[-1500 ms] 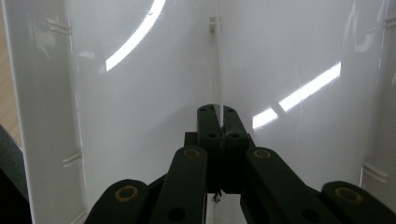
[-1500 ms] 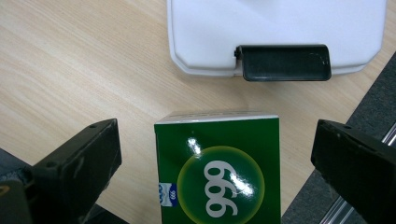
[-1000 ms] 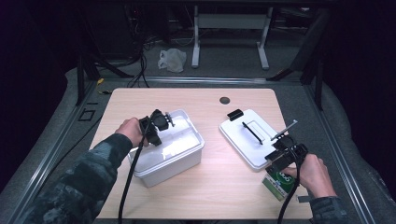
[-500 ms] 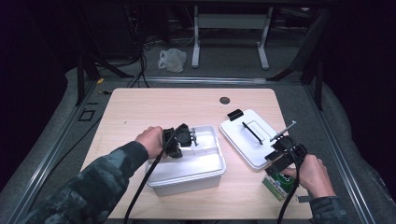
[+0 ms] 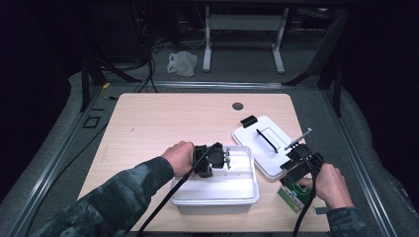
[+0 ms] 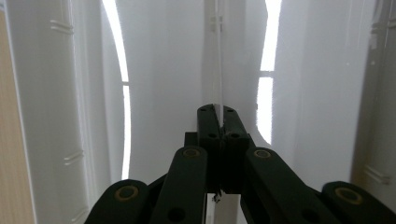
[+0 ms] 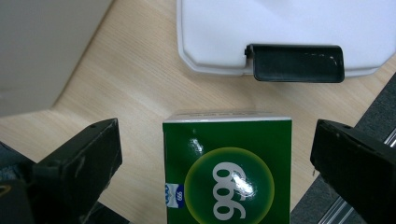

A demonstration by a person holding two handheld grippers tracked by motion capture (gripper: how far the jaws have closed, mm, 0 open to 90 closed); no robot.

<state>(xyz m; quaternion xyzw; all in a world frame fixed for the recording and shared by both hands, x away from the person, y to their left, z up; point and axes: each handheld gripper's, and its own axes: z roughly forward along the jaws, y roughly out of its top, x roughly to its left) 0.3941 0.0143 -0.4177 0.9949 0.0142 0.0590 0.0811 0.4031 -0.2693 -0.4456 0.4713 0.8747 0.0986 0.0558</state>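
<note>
The left hand-held gripper (image 5: 225, 157) is clamped on the far rim of the white bin (image 5: 217, 190), which sits at the near middle of the bench (image 5: 163, 123); in the left gripper view its jaws meet on the thin wall (image 6: 218, 70). The right hand-held gripper (image 5: 296, 168) stands wide open over the green box (image 7: 227, 172) at the near right edge, whose lower part is cut off. The white lid (image 5: 264, 143) lies just beyond.

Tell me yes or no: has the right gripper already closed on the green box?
No: in the right gripper view the right gripper stands open, its jaws apart on either side of the green box, touching neither side.
</note>
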